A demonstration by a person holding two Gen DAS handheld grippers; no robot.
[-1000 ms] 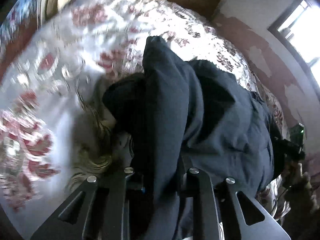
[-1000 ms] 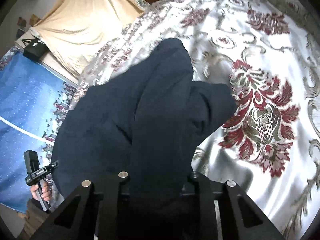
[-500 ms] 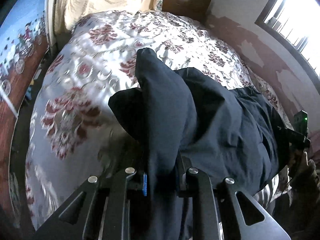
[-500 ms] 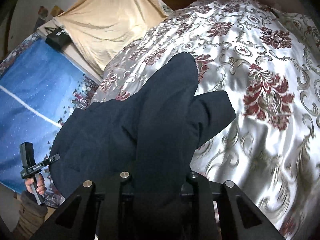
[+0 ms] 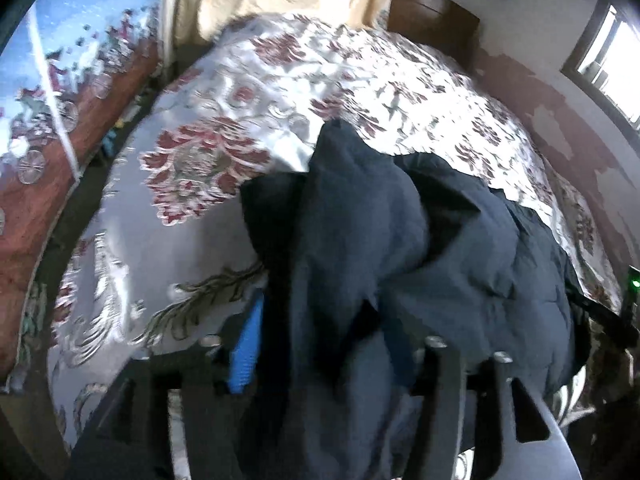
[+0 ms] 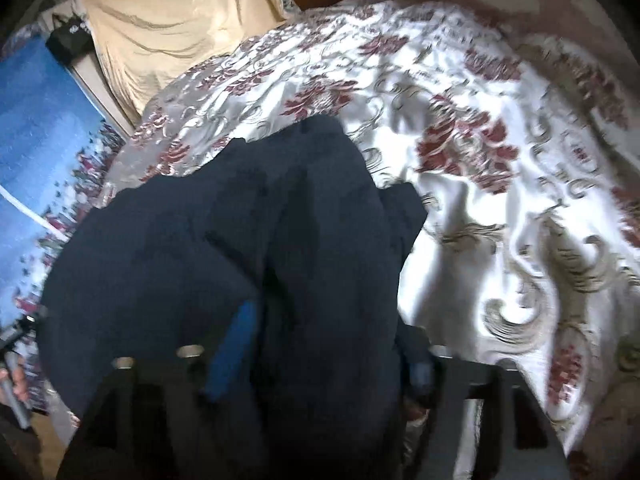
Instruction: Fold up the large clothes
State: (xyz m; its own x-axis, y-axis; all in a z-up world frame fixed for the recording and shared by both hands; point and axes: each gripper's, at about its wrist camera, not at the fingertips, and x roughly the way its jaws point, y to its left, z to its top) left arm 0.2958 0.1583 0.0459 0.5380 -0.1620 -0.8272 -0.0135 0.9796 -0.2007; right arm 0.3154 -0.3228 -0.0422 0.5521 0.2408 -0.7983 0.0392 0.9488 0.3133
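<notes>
A large dark navy garment (image 5: 400,240) lies bunched on a white bedspread (image 5: 180,288) with red flowers. In the left wrist view a fold of it drapes between the spread fingers of my left gripper (image 5: 328,360), whose jaws are opening; the blue pad (image 5: 244,356) on the left finger shows bare beside the cloth. The right wrist view shows the same garment (image 6: 240,240) hanging loose between the fingers of my right gripper (image 6: 324,360), also opening, with a blue pad (image 6: 228,356) uncovered. The cloth hides the fingertips' inner faces.
A beige cloth (image 6: 172,28) covers the bed's far end beside a dark wooden headboard (image 5: 436,28). A blue patterned floor covering (image 6: 36,152) runs along one side of the bed. A window (image 5: 612,64) is in the wall at the right.
Both grippers held the navy cloth pinched tight before; now their jaws stand apart and the blue pads show. Both have drawn back over the bed, with the garment spread further onto it.
</notes>
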